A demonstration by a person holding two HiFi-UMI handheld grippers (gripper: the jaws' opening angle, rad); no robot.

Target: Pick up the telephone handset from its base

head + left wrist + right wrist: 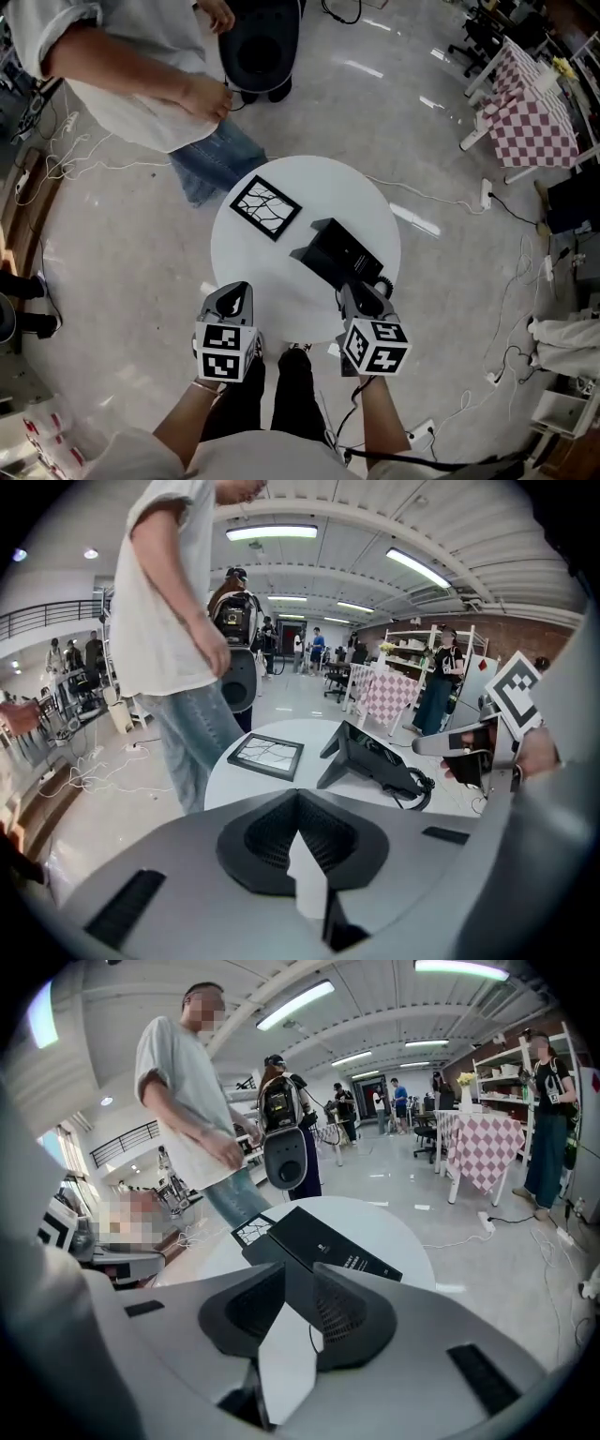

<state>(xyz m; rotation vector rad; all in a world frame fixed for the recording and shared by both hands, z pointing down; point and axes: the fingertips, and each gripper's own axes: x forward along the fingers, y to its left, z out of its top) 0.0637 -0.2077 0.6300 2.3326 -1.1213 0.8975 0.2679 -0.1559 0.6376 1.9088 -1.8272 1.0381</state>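
A black desk telephone (339, 255) stands on the round white table (309, 192), its coiled cord (382, 281) at the near right corner. The handset rests on the base and is hard to tell apart from it. My right gripper (361, 298) hovers just short of the telephone's near end with its jaws a little apart; in the right gripper view the telephone (323, 1249) shows through the gap of the right gripper (292, 1274). My left gripper (234, 298) is at the table's near left edge, and in the left gripper view the left gripper (298, 797) has its tips together and holds nothing. The telephone (370, 761) lies ahead to its right.
A black-framed tile with a white crack pattern (265, 207) lies on the table left of the telephone. A person (141, 75) stands at the far side beside a black round device (262, 42). A checkered table (530, 122) stands far right. Cables and a power strip (485, 194) lie on the floor.
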